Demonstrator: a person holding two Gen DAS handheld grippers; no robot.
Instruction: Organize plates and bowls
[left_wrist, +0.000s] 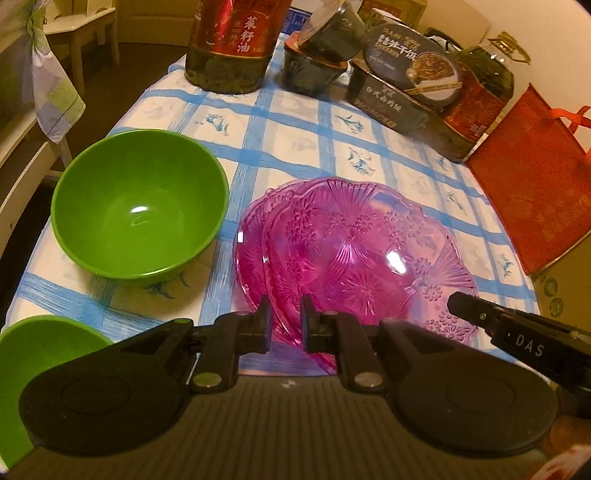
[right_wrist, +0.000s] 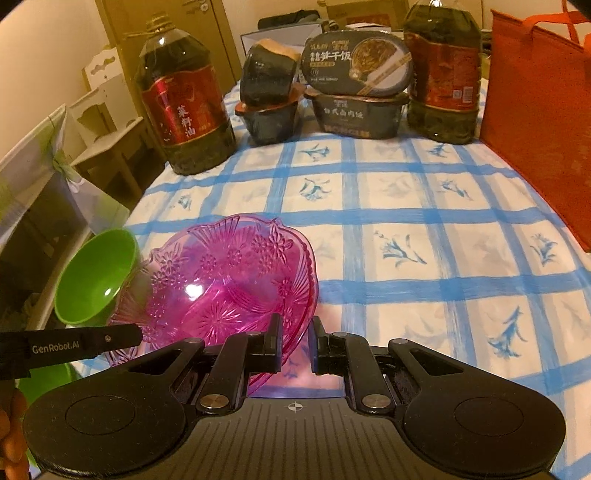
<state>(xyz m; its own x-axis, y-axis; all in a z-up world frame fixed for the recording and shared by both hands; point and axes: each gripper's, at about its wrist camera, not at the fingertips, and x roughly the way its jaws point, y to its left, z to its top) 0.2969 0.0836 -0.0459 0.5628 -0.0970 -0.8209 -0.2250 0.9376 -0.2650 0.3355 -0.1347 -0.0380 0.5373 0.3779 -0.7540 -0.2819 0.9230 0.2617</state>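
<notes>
i had both claws low at the near edge of the tabletop (right_wrist: 406, 206), which wore a blue-checked white cloth. the two pink translucent patterned plastic plates (left_wrist: 354, 251) lay one on the other, slightly offset, so i judged the plate half of the job nearly done, with perhaps a nudge left to square them. my left claw (left_wrist: 284, 325) had its fingers a little apart, straddling the near rim of the top plate without clearly pinching it. my right claw (right_wrist: 297, 345) was likewise parted; its left finger sat at the plates' rim and the gap looked mostly empty, so i counted it as holding nothing.

the bowls were what remained, by my reading. one green round plastic bowl (left_wrist: 140, 206) stood upright just left of the plates, and a second green bowl (left_wrist: 40, 362) sat apart from it at the near left corner, only partly in view. they were not yet nested. tall oil bottles (right_wrist: 184, 107) and dark food boxes (right_wrist: 356, 85) lined the far edge.
</notes>
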